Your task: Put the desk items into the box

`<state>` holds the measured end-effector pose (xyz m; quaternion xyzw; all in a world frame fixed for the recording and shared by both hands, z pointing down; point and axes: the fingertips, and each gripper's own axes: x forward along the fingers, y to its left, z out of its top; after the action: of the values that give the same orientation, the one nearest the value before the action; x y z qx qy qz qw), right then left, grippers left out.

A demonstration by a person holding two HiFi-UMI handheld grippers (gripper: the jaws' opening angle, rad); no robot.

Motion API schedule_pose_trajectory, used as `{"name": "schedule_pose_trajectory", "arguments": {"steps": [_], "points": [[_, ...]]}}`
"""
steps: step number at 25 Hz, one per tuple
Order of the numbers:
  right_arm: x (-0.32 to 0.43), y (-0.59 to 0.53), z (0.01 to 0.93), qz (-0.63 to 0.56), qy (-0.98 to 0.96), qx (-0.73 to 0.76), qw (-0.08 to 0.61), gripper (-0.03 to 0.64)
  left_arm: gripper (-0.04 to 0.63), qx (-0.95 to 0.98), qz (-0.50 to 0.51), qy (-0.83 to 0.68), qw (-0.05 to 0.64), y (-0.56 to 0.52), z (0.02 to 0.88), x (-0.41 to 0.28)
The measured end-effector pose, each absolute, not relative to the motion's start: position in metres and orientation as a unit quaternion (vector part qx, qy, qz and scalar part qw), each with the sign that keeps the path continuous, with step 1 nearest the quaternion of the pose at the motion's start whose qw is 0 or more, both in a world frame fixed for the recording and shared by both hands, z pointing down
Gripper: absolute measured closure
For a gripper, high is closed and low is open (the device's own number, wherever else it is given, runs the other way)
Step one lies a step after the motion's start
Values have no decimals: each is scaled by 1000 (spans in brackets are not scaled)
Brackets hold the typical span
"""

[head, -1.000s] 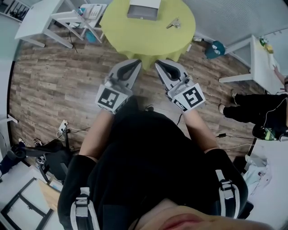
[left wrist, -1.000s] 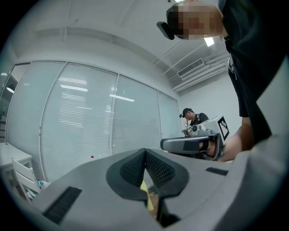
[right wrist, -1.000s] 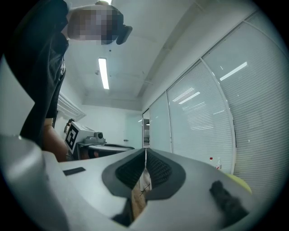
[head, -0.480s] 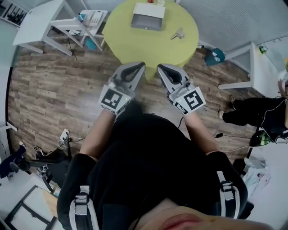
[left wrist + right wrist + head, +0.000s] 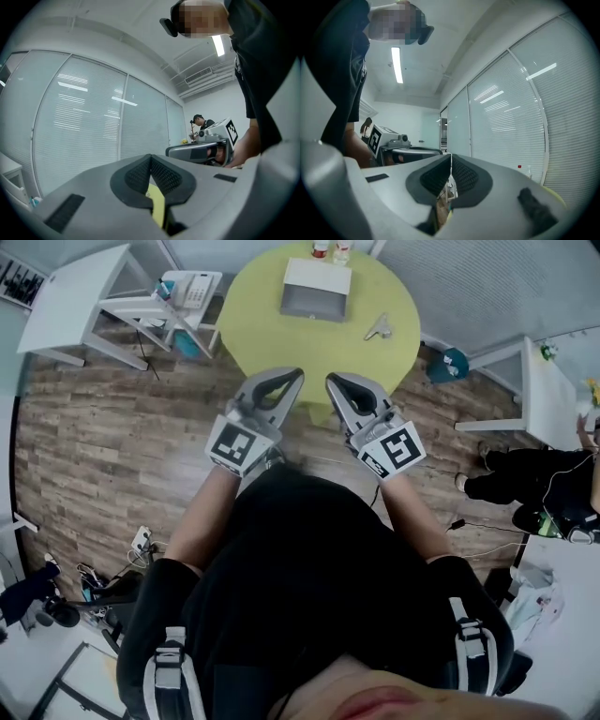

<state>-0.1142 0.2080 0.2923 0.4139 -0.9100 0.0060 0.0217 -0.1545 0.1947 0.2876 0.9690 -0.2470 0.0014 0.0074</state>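
Small metallic desk item [image 5: 379, 329] lies right of centre on the round yellow-green worktop [image 5: 262, 326], long axis diagonal, lower left to upper right. Box [image 5: 316, 290] sits apart to its upper left, long side across. Left tool [image 5: 292, 377] and right tool [image 5: 331, 380] are at the near edge, both pinched together and empty.

Round yellow-green table [image 5: 272, 338] stood just ahead of the left gripper [image 5: 289, 377] and right gripper [image 5: 335, 382].
On it a grey box [image 5: 316, 290] lay farther out between them, a small metal item [image 5: 379, 329] beyond the right gripper, and two bottles [image 5: 332, 248] at the far rim.
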Motion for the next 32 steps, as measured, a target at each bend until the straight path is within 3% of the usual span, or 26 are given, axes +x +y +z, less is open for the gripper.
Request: {"name": "schedule_pose_trajectory", "arguments": {"steps": [17, 32], "points": [[-118, 139, 304, 16, -892, 452, 26, 598, 584, 975, 6, -221, 10, 119, 299, -163], [-32, 39, 311, 19, -916, 401, 21, 598, 584, 961, 8, -277, 15, 30, 301, -75]]}}
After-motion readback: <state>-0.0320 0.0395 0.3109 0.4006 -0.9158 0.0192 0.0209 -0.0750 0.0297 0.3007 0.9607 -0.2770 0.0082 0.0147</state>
